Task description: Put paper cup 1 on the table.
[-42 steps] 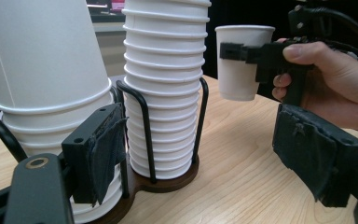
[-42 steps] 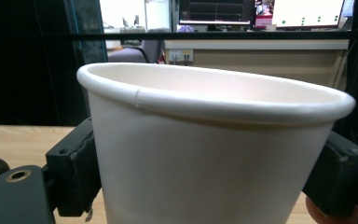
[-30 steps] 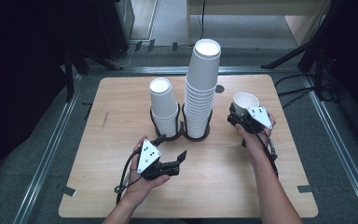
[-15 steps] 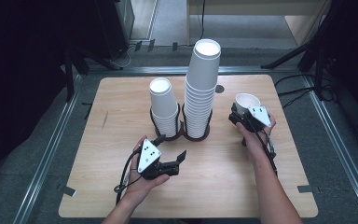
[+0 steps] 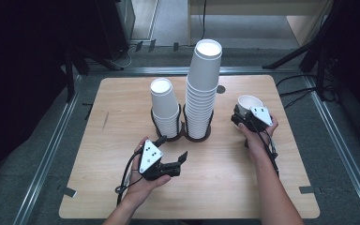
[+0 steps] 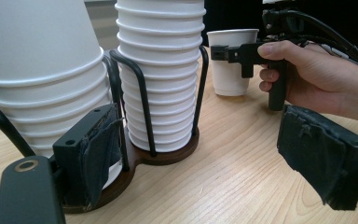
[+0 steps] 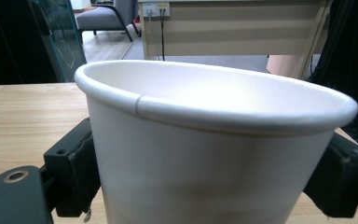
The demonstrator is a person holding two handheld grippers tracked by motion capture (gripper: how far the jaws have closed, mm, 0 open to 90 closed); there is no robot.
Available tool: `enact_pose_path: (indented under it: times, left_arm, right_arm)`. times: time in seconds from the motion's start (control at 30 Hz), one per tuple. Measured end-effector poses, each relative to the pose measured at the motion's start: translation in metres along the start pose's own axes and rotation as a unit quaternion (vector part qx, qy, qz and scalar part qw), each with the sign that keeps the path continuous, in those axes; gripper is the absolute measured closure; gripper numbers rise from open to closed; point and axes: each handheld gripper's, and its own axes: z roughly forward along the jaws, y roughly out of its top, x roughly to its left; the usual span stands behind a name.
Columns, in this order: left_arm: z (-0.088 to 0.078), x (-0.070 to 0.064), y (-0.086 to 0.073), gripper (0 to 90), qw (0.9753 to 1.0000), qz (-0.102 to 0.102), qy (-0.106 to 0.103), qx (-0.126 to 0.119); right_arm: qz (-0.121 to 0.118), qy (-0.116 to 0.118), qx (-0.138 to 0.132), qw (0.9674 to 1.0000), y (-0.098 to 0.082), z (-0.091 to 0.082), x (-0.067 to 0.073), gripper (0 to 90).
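A single white paper cup [image 5: 248, 100] stands upright at the right of the wooden table [image 5: 225, 187]. My right gripper [image 5: 245, 111] has its jaws around the cup [image 7: 205, 149]. They have just been opening a little, and both pads still lie against the cup's wall. The left gripper view shows the same cup [image 6: 230, 60] standing on the wood. My left gripper [image 5: 173, 146] rests near the front, pointing at the cup stacks, open with nothing between its jaws [image 6: 205, 154]. A tall stack [image 5: 201, 89] and a short stack [image 5: 165, 105] of upside-down cups sit in a black wire holder [image 5: 183, 136].
The holder's dark round base [image 6: 168, 151] lies just ahead of my left gripper. A small dark disc [image 5: 221, 89] sits on the table behind the tall stack. Metal rails [image 5: 51, 150] run along the table's sides, with dark stands and cables beyond.
Both hands stay where they were. The cup remains between the right gripper's jaws, and no change in the jaws shows in the high view.
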Motion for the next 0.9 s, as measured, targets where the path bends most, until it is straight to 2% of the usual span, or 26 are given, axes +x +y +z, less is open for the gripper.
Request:
enact_pose_path:
  times: [0.27,0.4,0.53,0.9]
  left_arm:
    - [-0.0002,0.0,0.0001,13.6,1.0,-0.001,-0.001,0.0]
    - [0.0001,-0.0002,0.0001,13.6,1.0,0.001,-0.001,0.001]
    - [0.0002,-0.0003,0.0,13.6,1.0,0.001,-0.001,0.001]
    - [0.0012,-0.0011,-0.0007,13.6,1.0,0.002,-0.002,0.004]
  right_arm:
    - [-0.023,-0.002,-0.008,0.9997,-0.004,-0.0045,0.0019,12.0]
    - [-0.027,0.002,-0.001,0.9996,-0.0037,-0.0055,0.0005,11.7]
    - [-0.045,-0.004,0.003,0.999,-0.0078,-0.006,0.0009,11.9]
    - [-0.043,0.0,0.005,0.9991,-0.0086,-0.0072,-0.0016,12.2]
